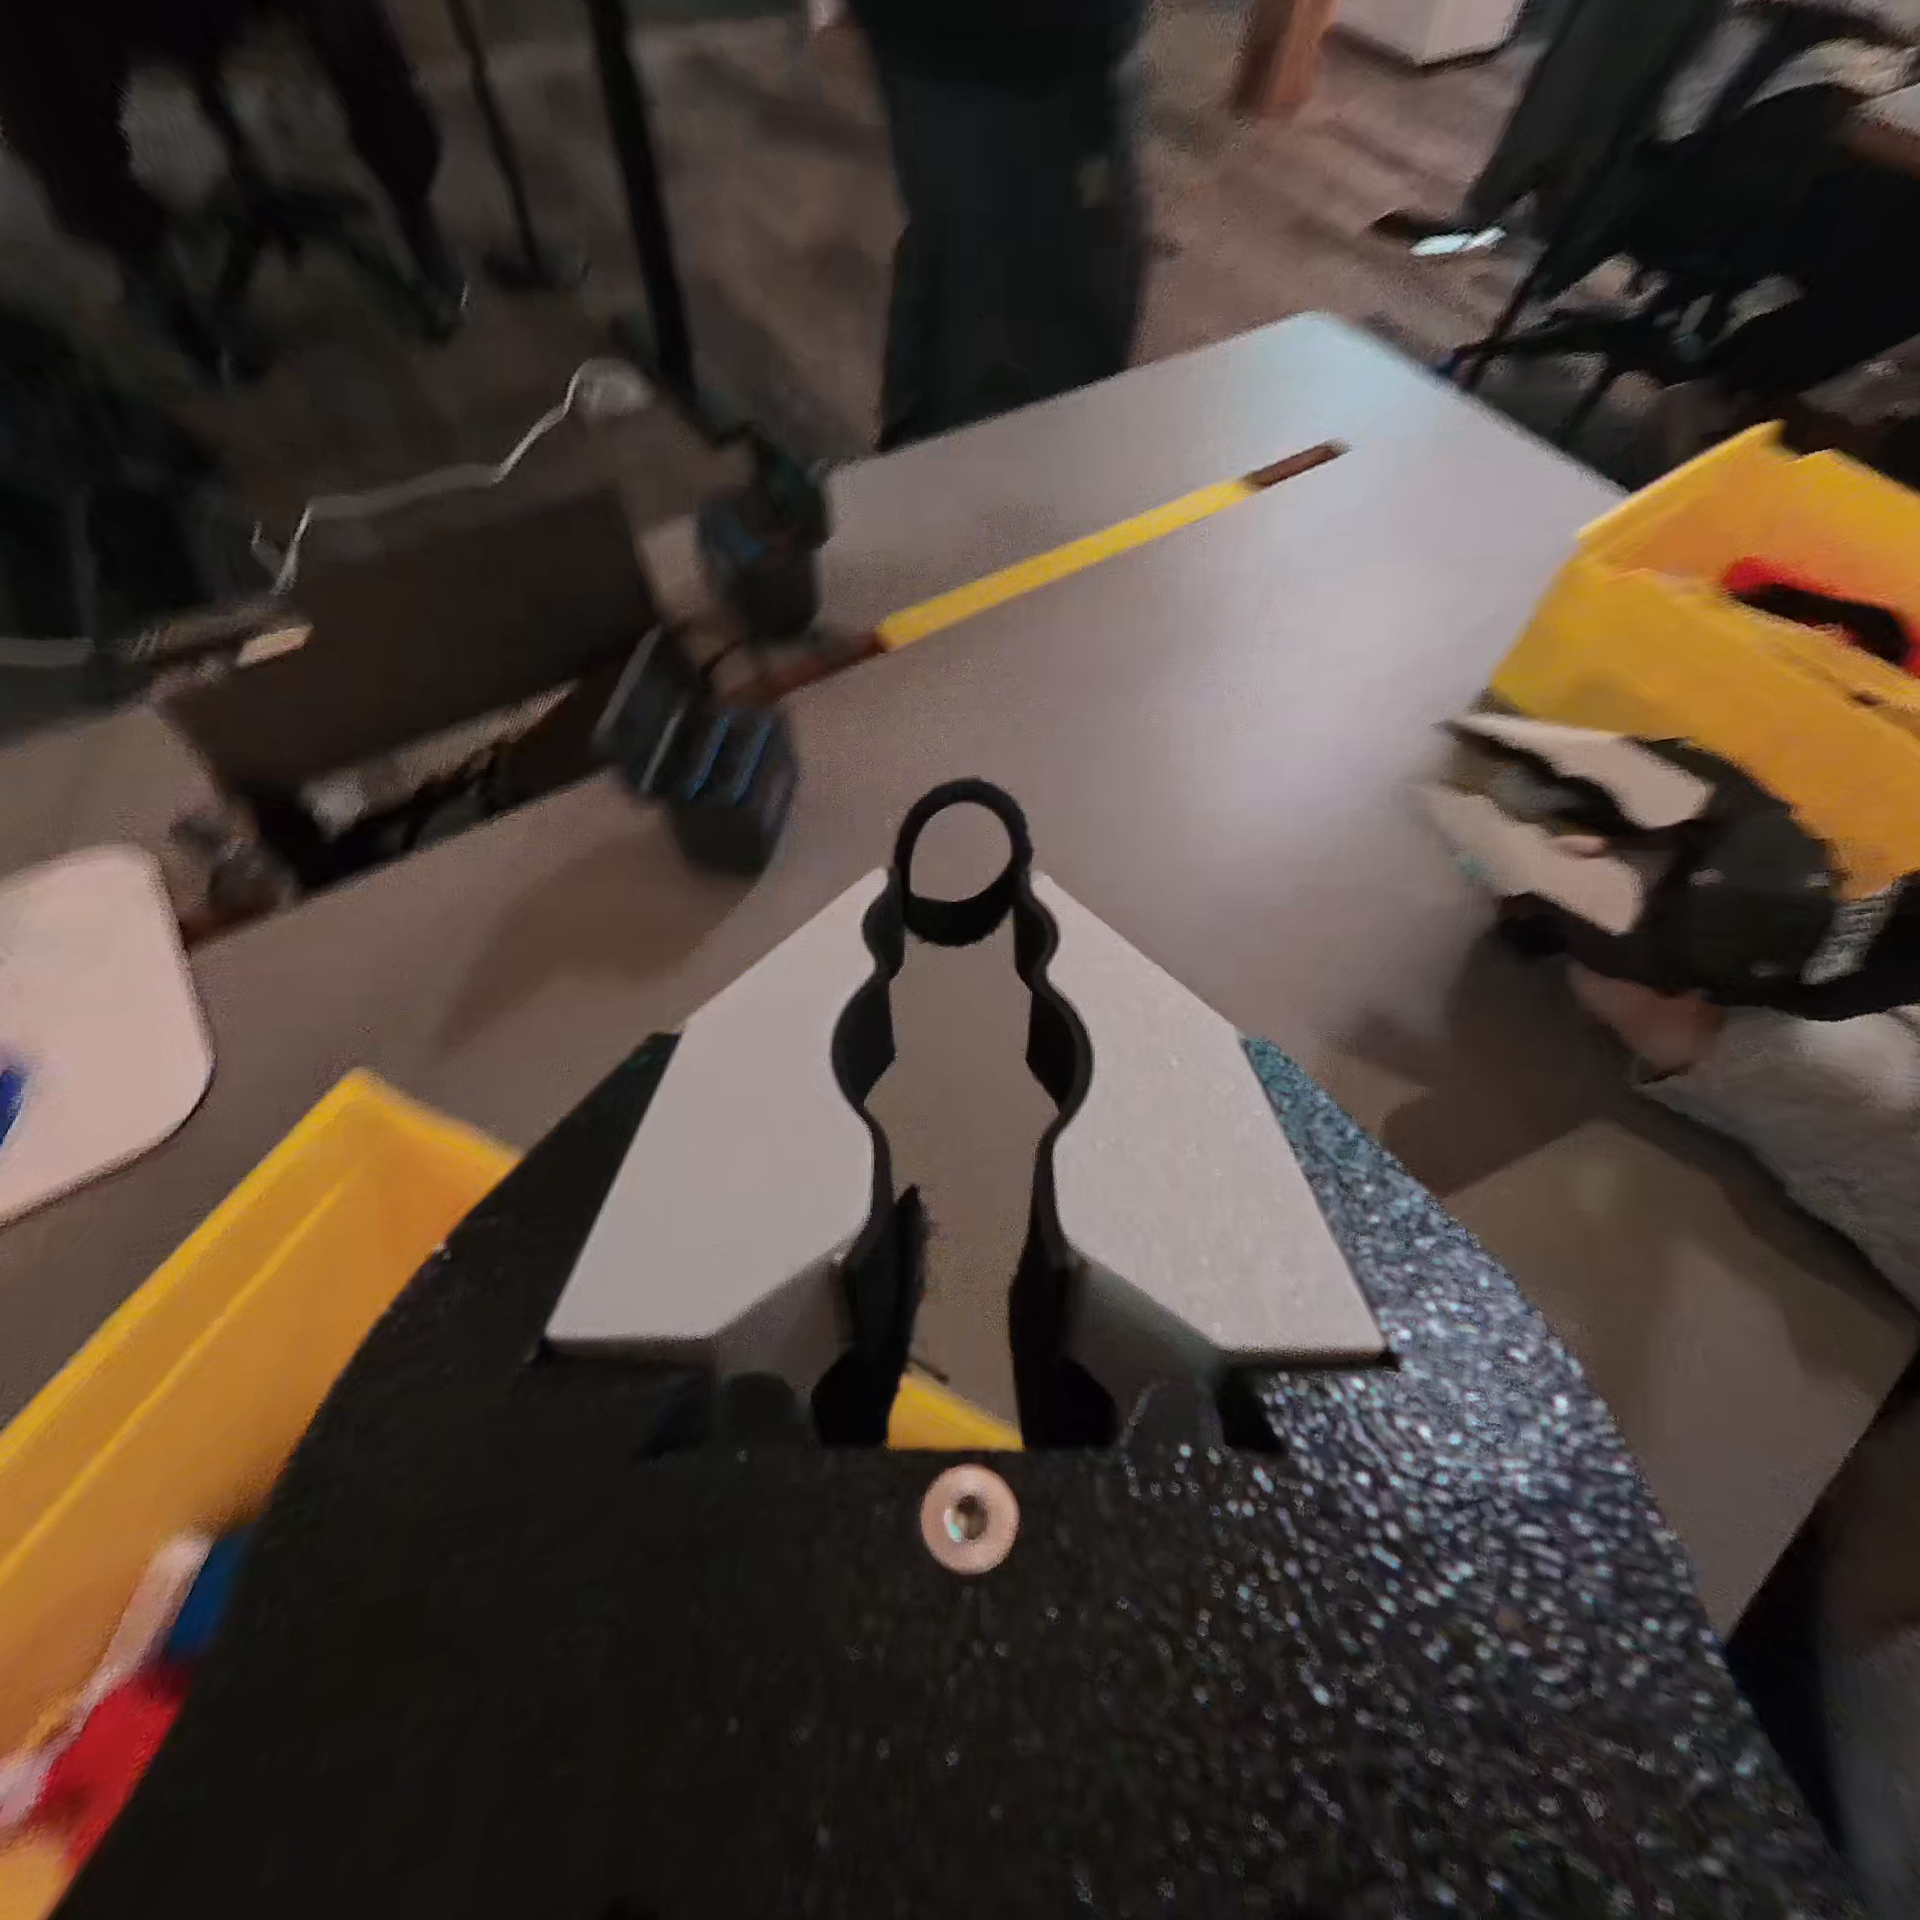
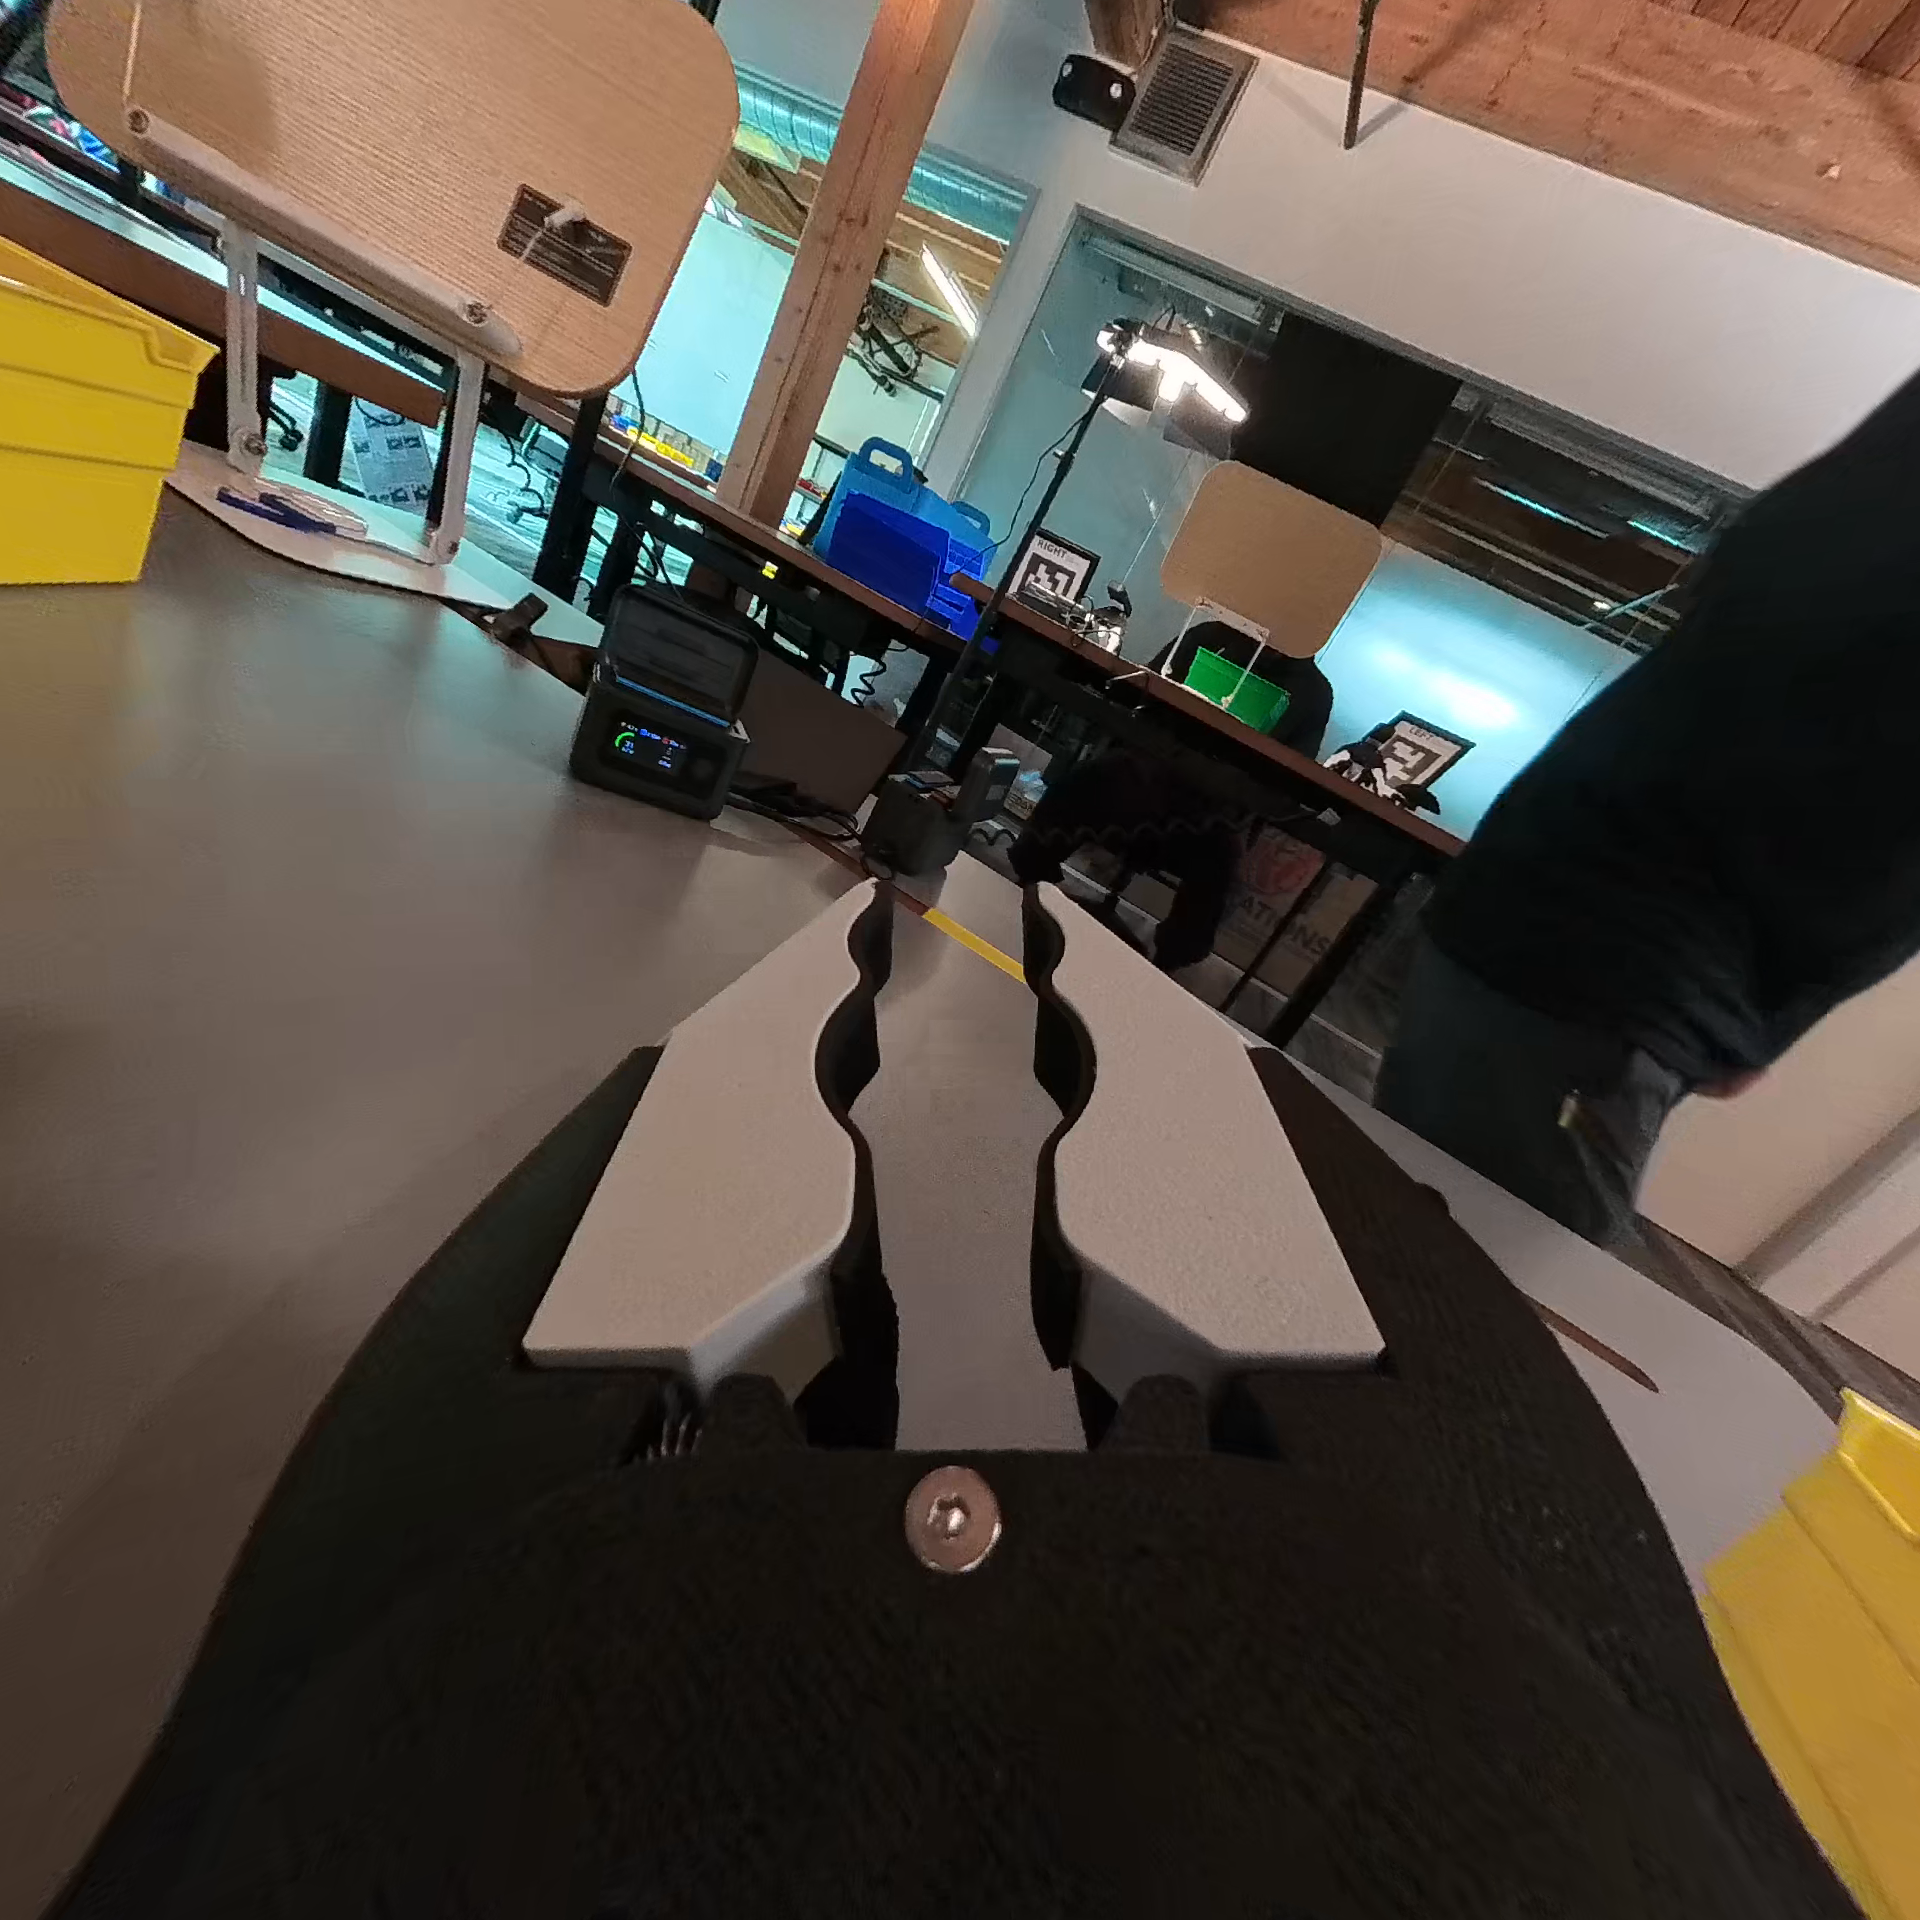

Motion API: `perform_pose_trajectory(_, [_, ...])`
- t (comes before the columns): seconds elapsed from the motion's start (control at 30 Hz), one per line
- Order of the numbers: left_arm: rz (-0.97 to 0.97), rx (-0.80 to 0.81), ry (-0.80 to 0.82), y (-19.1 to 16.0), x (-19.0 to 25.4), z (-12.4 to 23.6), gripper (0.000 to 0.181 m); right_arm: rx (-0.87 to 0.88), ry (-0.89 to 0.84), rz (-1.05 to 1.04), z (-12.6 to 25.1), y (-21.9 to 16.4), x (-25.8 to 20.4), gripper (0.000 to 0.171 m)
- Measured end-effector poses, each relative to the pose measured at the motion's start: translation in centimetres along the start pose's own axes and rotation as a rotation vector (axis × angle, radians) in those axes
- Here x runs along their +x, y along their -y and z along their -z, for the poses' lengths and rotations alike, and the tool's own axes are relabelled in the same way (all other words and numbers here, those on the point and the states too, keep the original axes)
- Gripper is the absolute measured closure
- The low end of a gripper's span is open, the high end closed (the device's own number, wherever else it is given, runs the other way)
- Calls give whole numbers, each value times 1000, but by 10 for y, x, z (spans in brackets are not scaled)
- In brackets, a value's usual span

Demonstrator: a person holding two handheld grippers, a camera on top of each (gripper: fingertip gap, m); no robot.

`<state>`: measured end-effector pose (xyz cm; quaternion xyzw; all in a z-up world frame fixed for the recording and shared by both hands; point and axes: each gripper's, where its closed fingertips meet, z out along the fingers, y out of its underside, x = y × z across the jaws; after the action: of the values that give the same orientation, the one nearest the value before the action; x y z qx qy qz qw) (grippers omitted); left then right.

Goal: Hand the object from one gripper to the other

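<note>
My left claw (image 1: 961, 878) is pinched on a small black ring (image 1: 961, 862), held right at my fingertips, above the grey table (image 1: 1195, 727). My right claw (image 2: 956, 904) is narrowly parted with nothing in it, low over the table, nose level; it shows off to the right of my left one (image 1: 1662, 894). For a clean pass, I'd bring the tips nose to nose, close right on the ring's free far arc, then let go left.
</note>
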<state>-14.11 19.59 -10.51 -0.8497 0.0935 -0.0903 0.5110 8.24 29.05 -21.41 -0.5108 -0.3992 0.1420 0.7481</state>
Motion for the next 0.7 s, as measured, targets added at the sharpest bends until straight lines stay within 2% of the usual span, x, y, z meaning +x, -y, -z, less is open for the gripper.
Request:
perform_pose_trajectory(0.13, [-101,139,-115,30,74,-15,162,9,0,-22,2,1,2,147])
perform_pose_trajectory(0.23, [-159,228,-158,32,111,-41,162,21,7,-68,4,1,6,146])
perform_pose_trajectory(0.3, [-222,364,-183,33,131,-57,162,42,32,-126,5,3,8,143])
perform_pose_trajectory(0.43, [-350,543,-9,11,132,-94,161,82,125,-283,8,8,9,139])
perform_pose_trajectory(0.5, [-421,574,101,-5,128,-110,161,80,237,-384,8,10,1,139])
perform_pose_trajectory(0.7, [-746,479,203,-40,140,-149,161,-5,534,-684,10,11,-24,139])
